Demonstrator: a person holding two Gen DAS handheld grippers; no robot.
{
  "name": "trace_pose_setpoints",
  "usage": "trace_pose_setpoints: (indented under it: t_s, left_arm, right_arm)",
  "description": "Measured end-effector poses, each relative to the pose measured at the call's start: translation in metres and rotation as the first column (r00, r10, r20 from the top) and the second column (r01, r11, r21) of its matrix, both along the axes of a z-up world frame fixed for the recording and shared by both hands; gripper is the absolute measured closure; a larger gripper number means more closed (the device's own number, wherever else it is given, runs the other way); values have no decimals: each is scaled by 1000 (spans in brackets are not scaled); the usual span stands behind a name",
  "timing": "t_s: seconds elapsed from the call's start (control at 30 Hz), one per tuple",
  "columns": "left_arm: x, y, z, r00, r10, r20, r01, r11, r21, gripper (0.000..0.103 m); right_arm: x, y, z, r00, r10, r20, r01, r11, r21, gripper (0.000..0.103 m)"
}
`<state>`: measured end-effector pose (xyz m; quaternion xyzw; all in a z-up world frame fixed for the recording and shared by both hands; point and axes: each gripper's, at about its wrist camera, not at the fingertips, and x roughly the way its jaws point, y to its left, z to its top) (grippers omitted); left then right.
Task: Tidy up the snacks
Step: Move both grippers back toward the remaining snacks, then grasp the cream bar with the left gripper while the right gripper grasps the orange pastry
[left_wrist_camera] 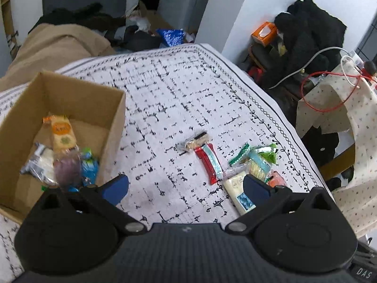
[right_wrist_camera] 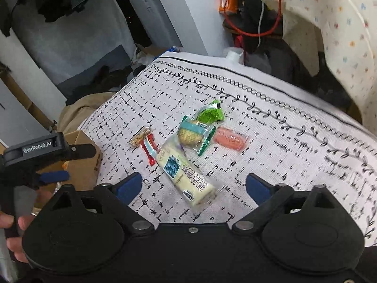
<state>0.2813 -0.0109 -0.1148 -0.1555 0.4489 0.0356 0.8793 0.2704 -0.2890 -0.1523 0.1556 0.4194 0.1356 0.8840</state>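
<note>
A loose cluster of wrapped snacks lies on the worktop (right_wrist_camera: 271,122), which is covered by a white cloth with a black grid print and a chain border. Nearest the right gripper (right_wrist_camera: 194,186) is a long cream-coloured cake packet (right_wrist_camera: 182,174) in clear wrap with a blue picture panel and printed characters, lying aslant. Beyond it sit a round biscuit pack with a teal band (right_wrist_camera: 190,134), a bright green packet (right_wrist_camera: 211,113), a pink wrapped bar (right_wrist_camera: 229,139), a red and pale-blue stick (right_wrist_camera: 149,149) and a small clear pack of nut brittle (right_wrist_camera: 139,136).

The right gripper's jaws stand wide apart with nothing pressed between them; the near end of the cream packet lies on the cloth between the two blue pads, touching neither.

The left gripper (left_wrist_camera: 186,187) also has its jaws spread wide and empty, over bare cloth. A cardboard box (left_wrist_camera: 113,127) stands just beside its left pad, holding an orange-labelled packet (left_wrist_camera: 62,132), a white one (left_wrist_camera: 44,162) and a blue one (left_wrist_camera: 90,168). The cream packet lies by its right pad.
</note>
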Motion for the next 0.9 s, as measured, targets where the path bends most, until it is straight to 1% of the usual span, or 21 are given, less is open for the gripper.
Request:
trace_pose_setpoints:
  t_s: [0.03,0.1,0.13,0.2,0.27,0.3,0.43,0.5,0.6,0.8,0.9]
  left_arm:
    - [2,-1,-2,1000,2,-5,-2,1000,-4,0]
    - [5,-3,-6,1000,-1,-9,1,1000,-13,0]
    - [8,-4,-8,1000,-5,-9,4,1000,-19,0]
    - [11,-8,-12,1000,-6,-7,6,1000,-26,0]
    - [14,-13,-16,1000,-15,-13,15,999,-30,1]
    - [16,-16,-20,1000,-19,-19,18,999,-29,1]
    - [23,-29,-32,999,-36,-31,36,999,-17,3]
    - [26,-37,-37,998,-50,-29,50,999,-2,6]
    - [30,-46,-46,998,-57,-32,57,998,0,9]
    - [38,-60,-57,999,-39,-19,39,999,-27,9]
    - [41,-69,-60,999,-46,-14,46,999,-7,10]
  right_arm:
    - [2,-2,-2,1000,-6,-2,6,1000,13,13]
    - [6,-5,-5,1000,-23,-4,23,999,37,20]
    - [9,-7,-7,999,-32,-7,32,998,50,22]
    - [14,-10,-12,999,-48,-12,49,997,67,31]
    - [19,-12,-17,998,-61,-23,63,995,76,37]
    - [22,-14,-19,997,-69,-31,71,994,80,38]
    - [32,-20,-27,993,-104,-48,108,990,92,38]
    - [36,-24,-31,991,-121,-52,126,987,100,38]
    - [42,-29,-37,988,-140,-59,146,983,110,38]
    - [54,-37,-51,984,-147,-96,159,979,131,38]
    - [60,-39,-57,984,-143,-106,157,977,145,38]
